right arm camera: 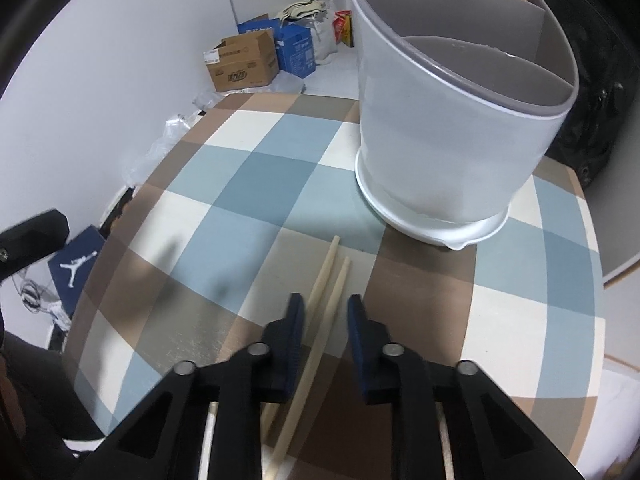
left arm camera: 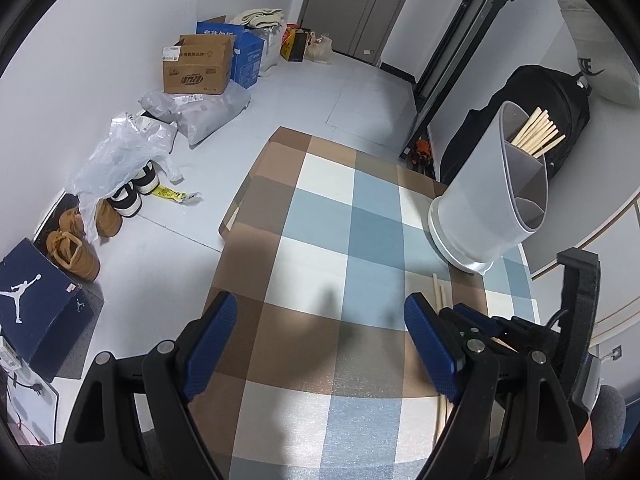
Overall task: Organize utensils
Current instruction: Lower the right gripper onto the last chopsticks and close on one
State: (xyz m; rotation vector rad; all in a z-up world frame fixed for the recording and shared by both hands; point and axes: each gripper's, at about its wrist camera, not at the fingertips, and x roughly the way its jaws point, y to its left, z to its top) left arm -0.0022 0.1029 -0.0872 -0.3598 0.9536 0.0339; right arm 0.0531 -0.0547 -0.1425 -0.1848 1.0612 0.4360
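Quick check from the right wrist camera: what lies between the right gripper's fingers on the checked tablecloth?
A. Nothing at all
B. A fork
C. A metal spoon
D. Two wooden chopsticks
D. Two wooden chopsticks lie side by side on the tablecloth, running between the fingers of the right gripper, just in front of the grey utensil holder.

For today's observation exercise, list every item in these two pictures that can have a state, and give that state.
left gripper: open, empty.
right gripper: jaws astride the two chopsticks, pads not pressing.
two chopsticks: lying side by side on the table.
utensil holder: upright, divided; the near compartment looks empty.
bundle of chopsticks: standing in the holder's far compartment.
cardboard box: flaps open.
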